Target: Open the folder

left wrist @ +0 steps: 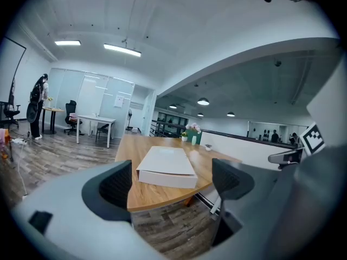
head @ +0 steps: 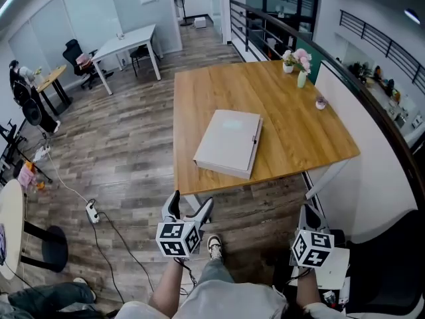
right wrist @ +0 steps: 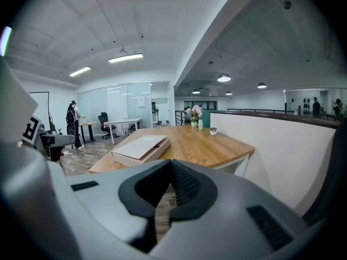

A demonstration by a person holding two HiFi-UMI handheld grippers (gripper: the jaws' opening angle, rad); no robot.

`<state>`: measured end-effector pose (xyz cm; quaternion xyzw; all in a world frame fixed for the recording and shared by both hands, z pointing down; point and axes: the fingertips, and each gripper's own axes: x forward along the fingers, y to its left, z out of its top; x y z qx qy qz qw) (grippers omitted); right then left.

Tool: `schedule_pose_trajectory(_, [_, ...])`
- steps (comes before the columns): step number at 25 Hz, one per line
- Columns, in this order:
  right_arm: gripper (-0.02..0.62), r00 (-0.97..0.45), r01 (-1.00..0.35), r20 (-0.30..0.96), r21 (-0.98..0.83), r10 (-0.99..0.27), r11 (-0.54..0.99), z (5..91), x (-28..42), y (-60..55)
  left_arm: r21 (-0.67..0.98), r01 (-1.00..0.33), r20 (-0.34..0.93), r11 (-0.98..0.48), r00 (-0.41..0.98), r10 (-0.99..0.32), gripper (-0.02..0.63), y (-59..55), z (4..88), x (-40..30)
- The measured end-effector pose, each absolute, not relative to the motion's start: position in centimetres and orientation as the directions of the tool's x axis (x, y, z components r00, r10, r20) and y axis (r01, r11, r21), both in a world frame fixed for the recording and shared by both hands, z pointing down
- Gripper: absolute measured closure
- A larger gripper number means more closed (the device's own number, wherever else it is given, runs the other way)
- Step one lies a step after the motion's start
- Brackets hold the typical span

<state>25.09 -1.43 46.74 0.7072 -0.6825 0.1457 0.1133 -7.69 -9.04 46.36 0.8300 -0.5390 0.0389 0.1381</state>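
Note:
A thick white folder [head: 229,142] lies flat and closed on the wooden table [head: 299,131], near its front edge. It also shows as the folder [left wrist: 165,166] in the left gripper view and as the folder [right wrist: 142,148] in the right gripper view. My left gripper [head: 190,208] hangs below the table's front edge, jaws apart and empty. My right gripper [head: 311,216] is low at the right, off the table's corner; its jaws [right wrist: 171,191] meet with nothing between them. Both grippers are well short of the folder.
A vase of pink flowers [head: 299,64] and a small cup [head: 321,103] stand at the table's far right. A low white wall [head: 372,158] runs along the right. A power strip and cable [head: 91,211] lie on the floor at left. Desks and chairs [head: 123,45] stand beyond.

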Motion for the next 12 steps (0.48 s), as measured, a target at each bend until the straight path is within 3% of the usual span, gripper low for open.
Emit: schedule_pose_trajectory(12, [0.594, 0.094, -0.989, 0.329, -0.080, -0.940, -0.127, 44.4, 23.6, -15.2, 0.195, -0.862, 0.168, -0.468, 0.499, -0.850, 0.138, -25.4, 43.9, -8.4])
